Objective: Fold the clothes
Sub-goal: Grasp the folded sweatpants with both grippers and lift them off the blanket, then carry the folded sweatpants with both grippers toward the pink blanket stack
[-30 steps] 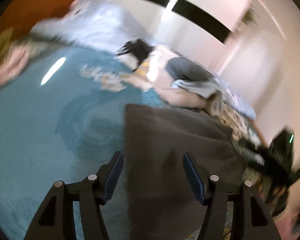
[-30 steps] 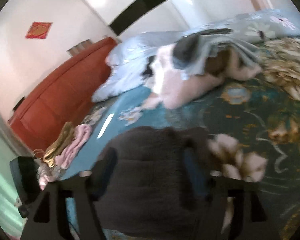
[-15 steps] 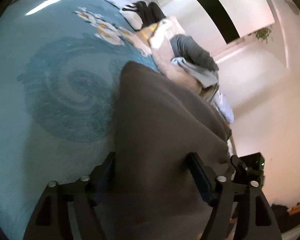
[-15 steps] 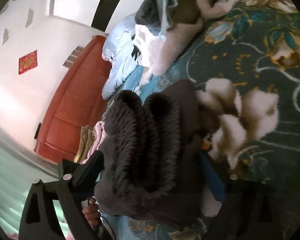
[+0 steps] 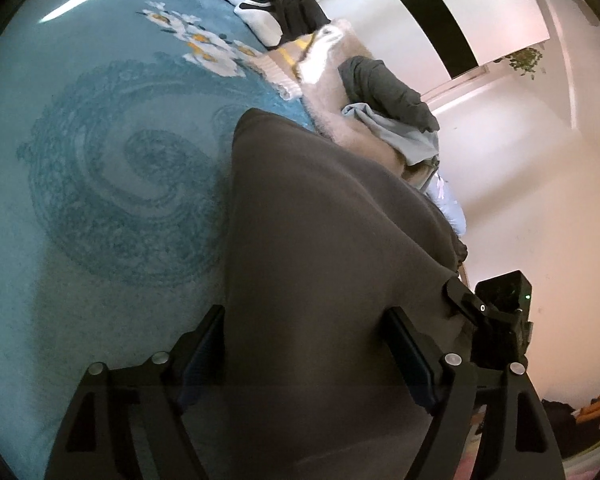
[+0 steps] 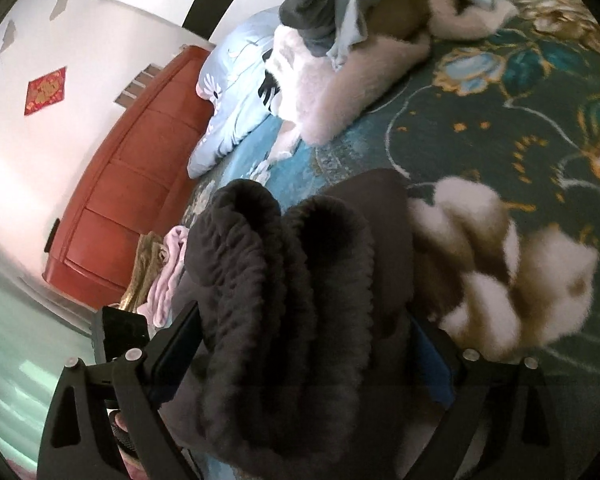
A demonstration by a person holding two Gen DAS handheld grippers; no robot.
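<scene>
Both grippers had dropped toward the bed since a second earlier. Left gripper [image 5: 304,354] was opening, straddling the dark trousers [image 5: 320,240] on the blue bedspread [image 5: 100,180]; right gripper [image 6: 300,364] gaped around their ribbed waistband [image 6: 276,280]. Soft, floppy cloth: grip edges.

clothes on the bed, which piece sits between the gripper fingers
The dark brown ribbed-waistband garment, spanning both grippers' jaws. The fluffy pink garment and grey top lie piled farther off.

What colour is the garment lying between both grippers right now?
Dark brownish grey, plain fabric with a ribbed elastic band; the plain surface shows best in the left wrist view.
</scene>
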